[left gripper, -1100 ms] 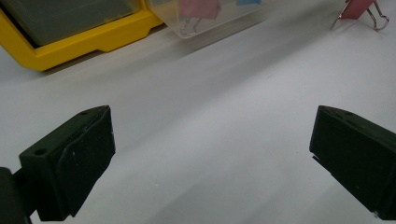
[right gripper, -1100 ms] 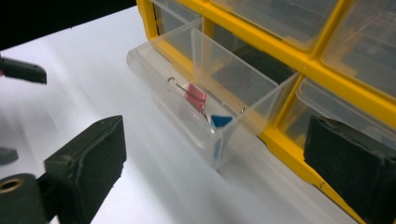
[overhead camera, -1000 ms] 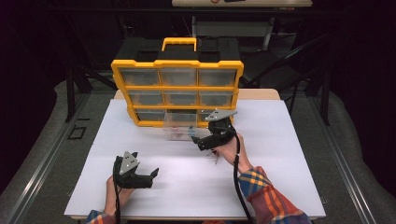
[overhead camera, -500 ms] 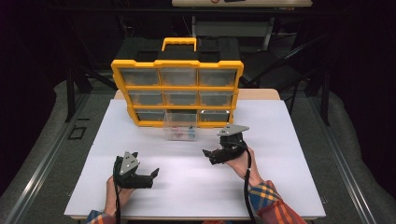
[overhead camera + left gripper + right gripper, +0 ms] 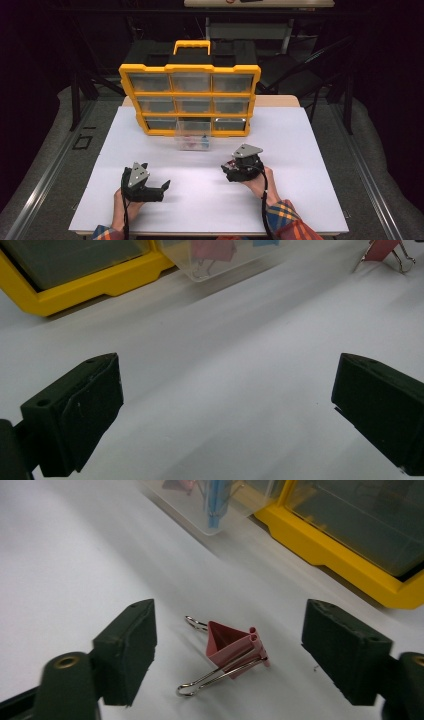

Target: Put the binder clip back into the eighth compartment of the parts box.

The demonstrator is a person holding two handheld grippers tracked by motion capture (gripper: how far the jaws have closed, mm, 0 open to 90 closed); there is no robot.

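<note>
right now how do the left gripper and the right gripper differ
The right gripper has a pink binder clip lying on the table between its jaws, untouched; the left gripper has only bare white table between its. The right gripper's jaws have just been closing in; the left gripper's stand wide apart. In the high view the right gripper sits nearer the yellow organiser. Both are open, low over the table.

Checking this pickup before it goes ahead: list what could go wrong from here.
1. The pink binder clip lies tilted between the right gripper's open, just-closing jaws; pressed on its wire handles, it may skid or twist away.
2. The clear drawer sticks out of the yellow organizer nearby, so a hasty lift might bump it.
</note>
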